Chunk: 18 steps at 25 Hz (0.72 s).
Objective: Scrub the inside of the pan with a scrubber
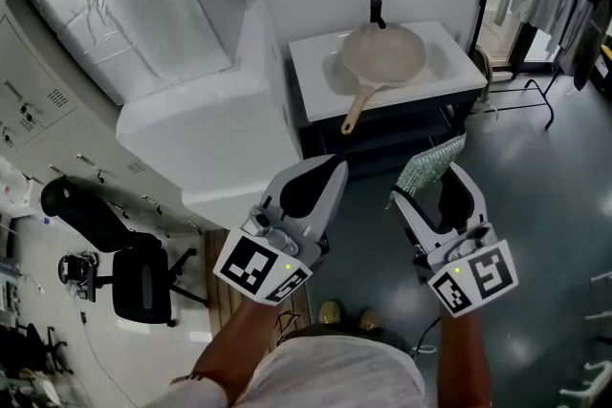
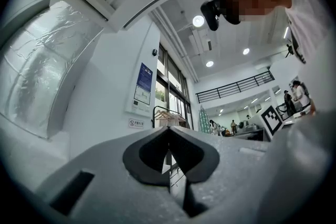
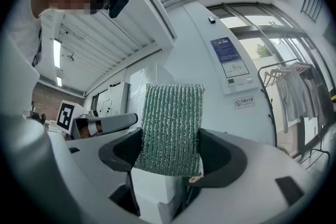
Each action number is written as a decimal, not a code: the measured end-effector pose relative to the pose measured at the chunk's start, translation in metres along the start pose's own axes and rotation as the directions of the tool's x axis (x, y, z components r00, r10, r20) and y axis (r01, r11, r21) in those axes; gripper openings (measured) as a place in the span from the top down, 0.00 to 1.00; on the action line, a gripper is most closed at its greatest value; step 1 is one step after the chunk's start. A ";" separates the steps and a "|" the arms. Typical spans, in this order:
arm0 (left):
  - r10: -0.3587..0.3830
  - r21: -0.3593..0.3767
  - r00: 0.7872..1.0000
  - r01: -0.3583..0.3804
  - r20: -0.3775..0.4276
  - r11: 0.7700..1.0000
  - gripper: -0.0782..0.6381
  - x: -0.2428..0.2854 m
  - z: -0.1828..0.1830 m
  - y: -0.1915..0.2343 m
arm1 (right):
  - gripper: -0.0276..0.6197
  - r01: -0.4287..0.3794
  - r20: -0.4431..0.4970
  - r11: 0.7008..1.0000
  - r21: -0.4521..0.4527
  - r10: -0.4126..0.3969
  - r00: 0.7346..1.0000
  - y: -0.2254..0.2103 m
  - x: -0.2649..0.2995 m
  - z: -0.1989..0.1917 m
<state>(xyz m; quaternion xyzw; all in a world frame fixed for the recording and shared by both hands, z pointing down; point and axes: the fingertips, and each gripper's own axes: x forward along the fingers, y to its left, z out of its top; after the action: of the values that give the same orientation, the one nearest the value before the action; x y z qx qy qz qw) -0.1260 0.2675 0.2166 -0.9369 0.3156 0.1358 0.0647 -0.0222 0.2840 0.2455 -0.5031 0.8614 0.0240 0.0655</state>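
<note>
Nearest us, our right claw [image 1: 430,182] pinches a green ribbed mesh scrubber [image 3: 170,131] by its lower part. Most of the pad stands clear beyond the jaw tips, which we judge leaves a free working face for rubbing. Just left of it, our left claw [image 1: 333,164] is pressed together with nothing between the jaws. It is probably kept empty so it can steady the pan once we reach it. Both claws hang over the dark floor, well short of the work.

Farther off stands a white desk [image 1: 311,62] with a sunk basin and a black tap [image 1: 378,12] at its far edge. The beige round pan with a long pale handle [image 1: 384,53] lies over the basin, its handle pointing back towards us past the near rim, handy for a grip. Scrubbing has not begun, and we must first close that gap.
</note>
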 end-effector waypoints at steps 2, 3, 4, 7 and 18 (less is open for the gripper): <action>-0.005 0.000 1.000 0.005 0.004 1.000 0.87 0.000 0.001 0.006 | 0.43 0.005 -0.004 1.000 -0.002 -0.005 1.000 0.000 0.005 0.000; -0.008 -0.001 1.000 0.008 0.005 1.000 0.87 0.000 0.001 0.009 | 0.43 0.008 -0.005 1.000 -0.003 -0.008 1.000 0.000 0.008 -0.001; -0.012 -0.001 1.000 0.012 0.007 1.000 0.87 0.000 0.000 0.012 | 0.43 0.011 -0.006 1.000 -0.003 -0.011 1.000 0.000 0.010 -0.001; -0.027 -0.001 1.000 0.027 0.007 1.000 0.87 0.000 -0.002 0.022 | 0.43 0.023 -0.012 1.000 -0.009 -0.023 1.000 0.003 0.020 -0.004; -0.075 -0.012 0.997 0.076 0.024 0.997 0.87 0.005 -0.009 0.064 | 0.43 0.095 -0.026 0.994 -0.054 -0.096 0.995 -0.003 0.045 -0.001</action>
<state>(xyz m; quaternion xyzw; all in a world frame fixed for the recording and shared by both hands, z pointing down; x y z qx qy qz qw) -0.1591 0.2121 0.2210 -0.9468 0.2784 0.1465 0.0674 -0.0410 0.2435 0.2404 -0.5455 0.8363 0.0367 0.0410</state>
